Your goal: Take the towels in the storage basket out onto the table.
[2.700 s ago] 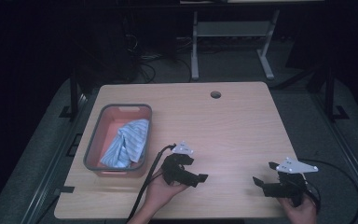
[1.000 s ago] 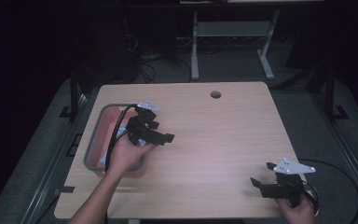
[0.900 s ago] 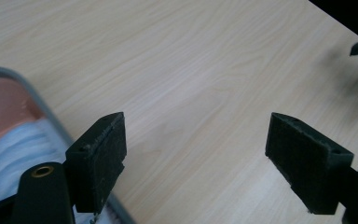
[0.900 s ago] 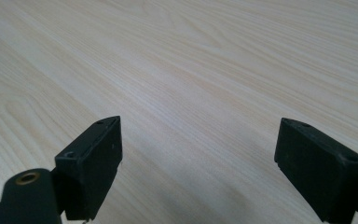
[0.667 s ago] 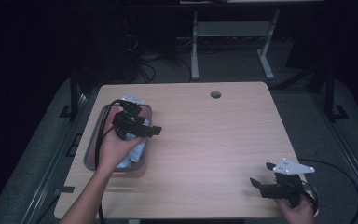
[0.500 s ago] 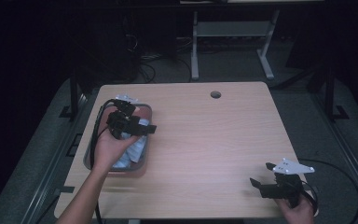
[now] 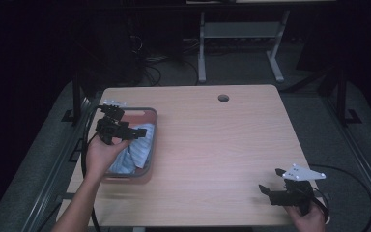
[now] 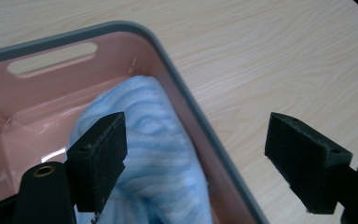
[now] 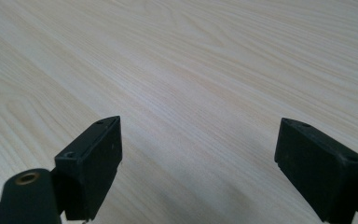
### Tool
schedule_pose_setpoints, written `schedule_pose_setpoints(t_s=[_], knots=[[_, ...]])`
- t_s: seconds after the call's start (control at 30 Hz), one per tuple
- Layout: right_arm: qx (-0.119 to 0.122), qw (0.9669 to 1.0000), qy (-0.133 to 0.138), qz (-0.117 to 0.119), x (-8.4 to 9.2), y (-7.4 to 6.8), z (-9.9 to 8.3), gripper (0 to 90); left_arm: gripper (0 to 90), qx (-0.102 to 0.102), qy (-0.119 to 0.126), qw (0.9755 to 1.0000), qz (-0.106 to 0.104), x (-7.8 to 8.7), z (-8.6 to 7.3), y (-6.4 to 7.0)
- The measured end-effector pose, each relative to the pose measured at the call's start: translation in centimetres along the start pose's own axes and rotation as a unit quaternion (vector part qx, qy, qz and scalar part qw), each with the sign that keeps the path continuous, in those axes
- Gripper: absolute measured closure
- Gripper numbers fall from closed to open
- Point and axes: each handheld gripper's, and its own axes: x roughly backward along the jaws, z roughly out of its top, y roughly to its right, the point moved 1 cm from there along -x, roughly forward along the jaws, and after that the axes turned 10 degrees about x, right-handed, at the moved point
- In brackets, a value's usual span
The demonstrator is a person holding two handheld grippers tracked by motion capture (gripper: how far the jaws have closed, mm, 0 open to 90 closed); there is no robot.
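Dark room, pale wooden worktop [image 7: 222, 145]. At about nine o'clock on it sits a pink bin [image 7: 150, 145], and the blue striped cloth [image 8: 168, 163] lies bunched inside against the near wall. What has changed: the left claw [image 8: 193, 154] has swung from the front edge up over the bin, jaws wide and empty, straddling its grey rim. A grab at the cloth looks imminent. At five o'clock, the right claw [image 7: 270, 192] stays put, wide, empty.

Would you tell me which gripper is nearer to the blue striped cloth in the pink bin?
Left. The left gripper hovers open right over the blue striped cloth in the pink bin; the right gripper sits open across the table, near its front corner.
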Motion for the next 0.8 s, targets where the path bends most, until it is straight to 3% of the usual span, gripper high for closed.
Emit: schedule_pose_setpoints(t_s=[0.43,0.6,0.63,0.8], knots=[[0.008,1.0000,-0.002,0.004,-0.1,0.0,0.0,14.4,20.3,0.034,-0.006,0.9987,0.038,-0.5,-1.6,-2.5],[0.005,1.0000,-0.003,0.003,-0.1,0.0,0.0,14.4,20.7,0.050,-0.023,0.9974,0.046,-1.3,-2.5,-3.2],[0.004,1.0000,-0.002,0.003,-0.1,0.0,0.0,14.4,20.7,0.056,-0.032,0.9963,0.056,-1.7,-2.7,-3.2],[0.009,0.9999,-0.004,0.006,-0.2,-0.1,0.0,14.4,23.6,0.059,-0.054,0.9948,0.063,-2.8,-3.3,-3.2]])
